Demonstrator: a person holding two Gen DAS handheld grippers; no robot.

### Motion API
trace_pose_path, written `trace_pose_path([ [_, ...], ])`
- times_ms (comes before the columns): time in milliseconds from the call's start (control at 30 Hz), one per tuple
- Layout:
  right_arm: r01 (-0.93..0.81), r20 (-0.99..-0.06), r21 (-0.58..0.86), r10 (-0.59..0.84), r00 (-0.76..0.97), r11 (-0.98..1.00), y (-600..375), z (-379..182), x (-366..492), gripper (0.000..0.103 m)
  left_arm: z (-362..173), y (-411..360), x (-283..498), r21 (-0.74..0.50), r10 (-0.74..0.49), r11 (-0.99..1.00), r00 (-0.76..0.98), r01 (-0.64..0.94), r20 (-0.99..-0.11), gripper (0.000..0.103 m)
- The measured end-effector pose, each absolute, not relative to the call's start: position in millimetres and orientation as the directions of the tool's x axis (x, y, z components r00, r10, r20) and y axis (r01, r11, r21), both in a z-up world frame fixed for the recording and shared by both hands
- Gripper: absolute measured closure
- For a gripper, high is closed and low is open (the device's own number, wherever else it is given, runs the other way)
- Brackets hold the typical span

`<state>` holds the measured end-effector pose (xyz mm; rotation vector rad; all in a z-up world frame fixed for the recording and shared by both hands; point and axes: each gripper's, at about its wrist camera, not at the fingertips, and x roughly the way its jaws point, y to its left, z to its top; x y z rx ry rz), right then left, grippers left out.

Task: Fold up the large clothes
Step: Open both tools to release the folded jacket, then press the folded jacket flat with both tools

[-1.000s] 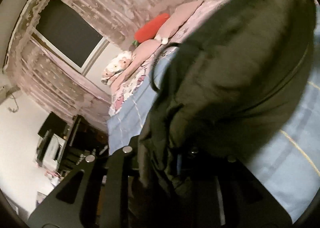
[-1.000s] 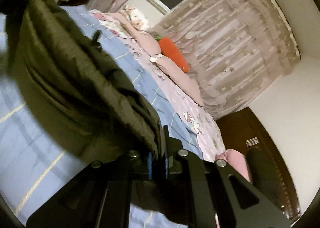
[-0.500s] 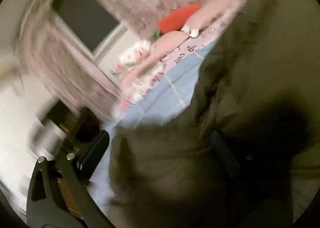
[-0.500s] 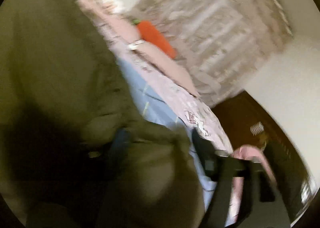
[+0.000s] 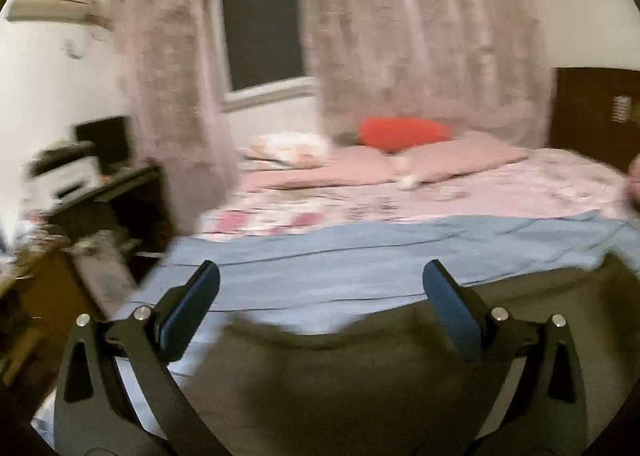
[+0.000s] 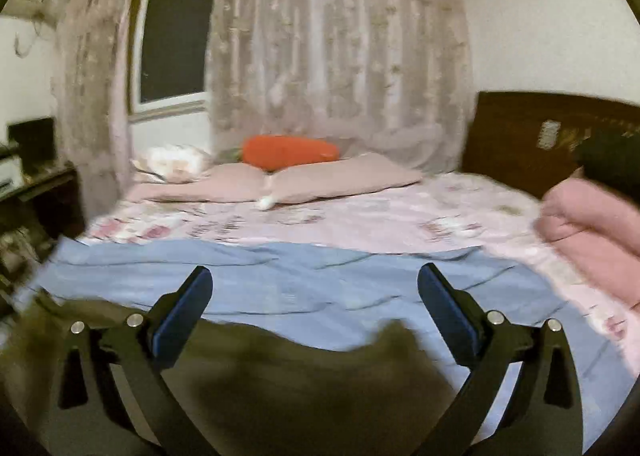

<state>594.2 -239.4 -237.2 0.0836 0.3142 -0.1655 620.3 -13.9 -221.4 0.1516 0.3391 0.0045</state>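
A dark olive garment [image 5: 360, 376] lies spread on the blue sheet [image 5: 320, 264] at the near edge of the bed. It also shows in the right wrist view [image 6: 300, 388]. My left gripper [image 5: 320, 276] is open and empty, its fingers above the garment's far edge. My right gripper [image 6: 316, 284] is open and empty above the same garment, with the blue sheet [image 6: 304, 280] beyond it.
Pink pillows [image 6: 328, 176] and an orange carrot cushion [image 6: 288, 152] lie at the far side by the curtain. A folded pink blanket [image 6: 592, 232] is at the right, by the dark wooden headboard [image 6: 532, 136]. A cluttered desk [image 5: 92, 184] stands left of the bed.
Both grippers were shut on the olive garment and held it up. They have opened and let it go; it now lies on the bed below them, and both views have levelled.
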Motion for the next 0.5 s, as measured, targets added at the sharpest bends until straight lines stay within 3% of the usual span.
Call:
trace_pose_path([
  [67, 0.151, -0.404, 0.083, -0.105, 0.909, 0.985, -219, -252, 624, 0.001, -235, -47, 637, 0.181, 0.001, 0.981, 0.919, 0.076, -0.394, 0.002],
  [200, 0.201, -0.514, 0.034, -0.156, 0.844, 0.979, -200, -299, 665, 0.001, -294, -53, 687, 0.153, 0.073, 0.988, 0.839, 0.012, -0.540, 0.002],
  [500, 0.221, -0.504, 0.081, -0.151, 0.850, 0.972, -199, -361, 688, 0.001, -359, -41, 698, 0.068, 0.023, 0.998, 0.848, 0.015, -0.529, 0.002],
])
